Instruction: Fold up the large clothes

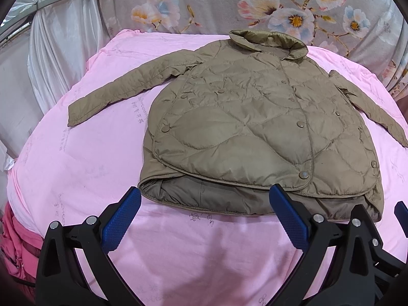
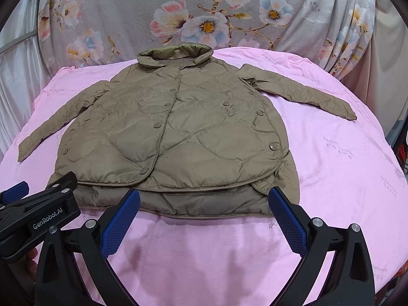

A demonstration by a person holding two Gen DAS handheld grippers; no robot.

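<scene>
**Jacket dead ahead, hem nearest both tools**

Both tools hover over the near edge of the pink bedsheet (image 1: 76, 153) with jaws spread wide, gripping nothing — the left gripper (image 1: 204, 214) and the right gripper (image 2: 204, 213) sit side by side, close together. Just beyond their tips lies the hem of the olive quilted jacket (image 2: 178, 132), face up and snapped shut. Its long axis runs straight away from the tools, hem to collar (image 2: 176, 52) at the far edge. Sleeves splay outward: the left sleeve (image 1: 122, 89) toward the left edge, the right sleeve (image 2: 306, 91) toward the right — each likely falls to the gripper on its own side. Beyond hangs a floral cloth (image 2: 204, 12).
</scene>
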